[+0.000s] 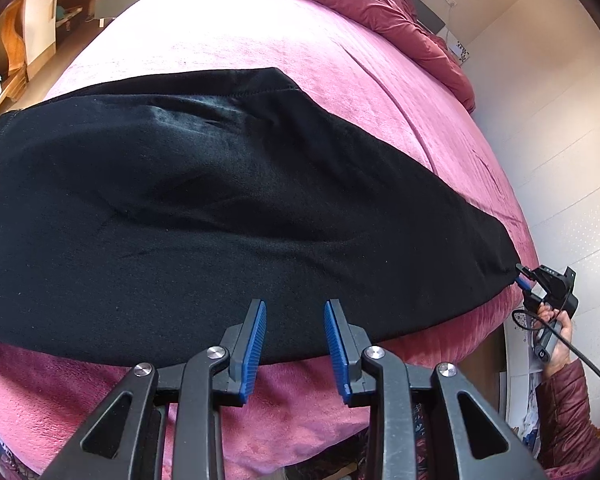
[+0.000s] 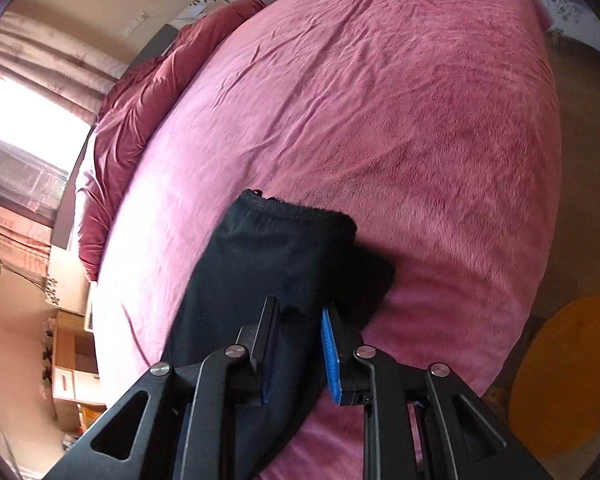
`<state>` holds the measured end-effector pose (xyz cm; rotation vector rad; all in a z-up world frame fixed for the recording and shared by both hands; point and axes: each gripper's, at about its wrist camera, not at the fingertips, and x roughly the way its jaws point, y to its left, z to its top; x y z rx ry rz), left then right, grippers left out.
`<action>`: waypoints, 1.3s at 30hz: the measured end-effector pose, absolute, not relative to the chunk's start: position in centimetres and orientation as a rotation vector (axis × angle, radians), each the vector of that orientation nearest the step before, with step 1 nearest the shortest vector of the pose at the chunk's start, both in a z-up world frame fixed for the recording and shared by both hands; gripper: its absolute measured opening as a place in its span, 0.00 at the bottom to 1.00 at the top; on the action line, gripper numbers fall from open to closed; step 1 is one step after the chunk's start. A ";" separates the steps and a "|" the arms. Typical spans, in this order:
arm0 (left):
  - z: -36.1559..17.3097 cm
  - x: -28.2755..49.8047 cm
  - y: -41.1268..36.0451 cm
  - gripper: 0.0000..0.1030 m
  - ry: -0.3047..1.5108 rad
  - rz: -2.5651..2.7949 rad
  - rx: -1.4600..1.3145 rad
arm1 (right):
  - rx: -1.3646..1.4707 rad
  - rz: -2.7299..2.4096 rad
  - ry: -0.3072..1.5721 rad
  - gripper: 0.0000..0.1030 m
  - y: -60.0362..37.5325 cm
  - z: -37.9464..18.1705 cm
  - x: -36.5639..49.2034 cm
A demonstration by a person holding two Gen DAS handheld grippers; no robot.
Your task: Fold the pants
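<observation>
- The black pants lie spread flat across the near part of the bed, which is covered by a pink fleece blanket. One long edge runs just beside the bed's near edge.
- Seen from the left wrist, the garment's far end tapers toward the right side of the bed, where the right hand-held gripper meets its tip.
- The left hand-held gripper hovers over the pants' near edge. Its blue-padded fingers stand partly apart, with no cloth between them.
- The right hand-held gripper has its jaws closed on a fold of the black fabric, which fills the narrow gap between the pads and bunches up beyond the fingertips.
- In the right wrist view, a gathered end of the pants lies on the blanket just past that gripper.
- A person's hand in a dark red quilted sleeve holds the right gripper's handle at the bed's corner. A black cable trails from it.
- A rumpled dark red duvet is heaped along the far side of the bed, well apart from the pants.
- A round yellow mat lies on the floor beside the bed.
</observation>
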<state>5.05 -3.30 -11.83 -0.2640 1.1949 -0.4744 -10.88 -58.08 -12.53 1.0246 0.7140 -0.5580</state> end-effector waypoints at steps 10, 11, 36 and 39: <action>-11.8 4.9 -3.4 0.30 1.192 -0.469 -0.264 | 1.094 -0.589 0.753 0.26 -58.2 -14.4 -13.8; -11.8 4.9 -3.4 0.30 1.190 -0.472 -0.265 | 1.099 -0.589 0.738 0.32 -58.3 -14.4 -14.2; -11.5 4.7 -3.9 0.31 1.169 -0.413 -0.189 | 0.984 -0.693 0.783 0.16 -59.2 -16.0 -13.9; -11.4 4.9 -3.6 0.32 1.151 -0.409 -0.185 | 0.961 -0.695 0.811 0.34 -59.3 -14.6 -13.9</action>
